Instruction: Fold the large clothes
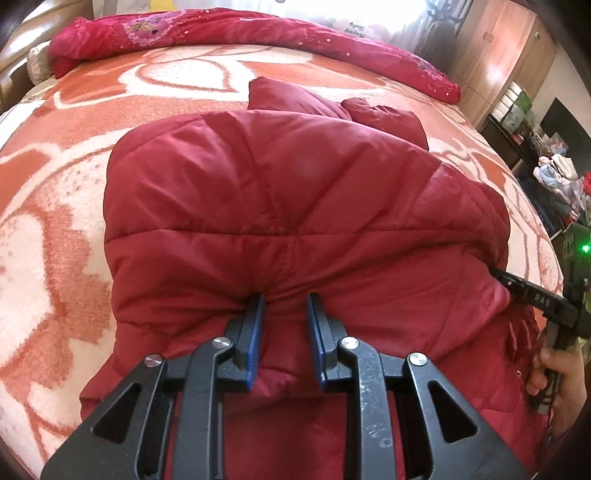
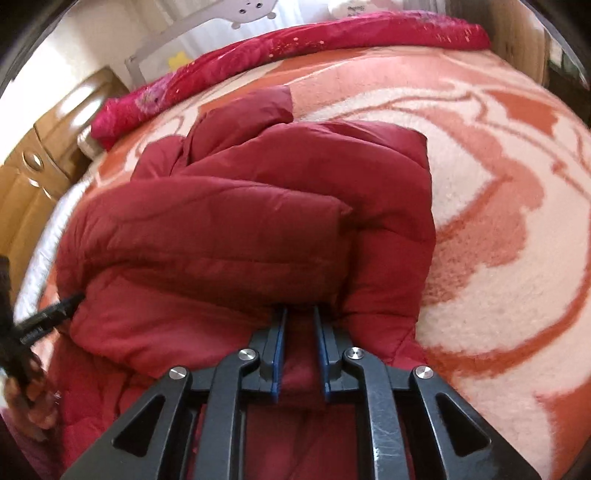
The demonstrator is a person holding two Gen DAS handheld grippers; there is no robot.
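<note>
A dark red quilted puffer jacket (image 1: 280, 192) lies bunched on the bed; it also fills the right wrist view (image 2: 258, 221). My left gripper (image 1: 285, 299) has its blue-padded fingers closed on a thick fold of the jacket's near edge. My right gripper (image 2: 300, 312) is likewise shut on a fold of jacket, its tips buried under the fabric. The right gripper shows at the left wrist view's right edge (image 1: 517, 284), pushed into the jacket. The left gripper shows at the right wrist view's left edge (image 2: 55, 310). A sleeve (image 1: 295, 98) sticks out at the far side.
The bed is covered by an orange and white patterned blanket (image 1: 55, 192). A bright red quilt (image 1: 221, 33) lies rolled along the far edge. A wooden wardrobe (image 1: 509, 55) and cluttered shelves (image 1: 554, 173) stand at the right. A wooden cabinet (image 2: 33, 173) stands at the left.
</note>
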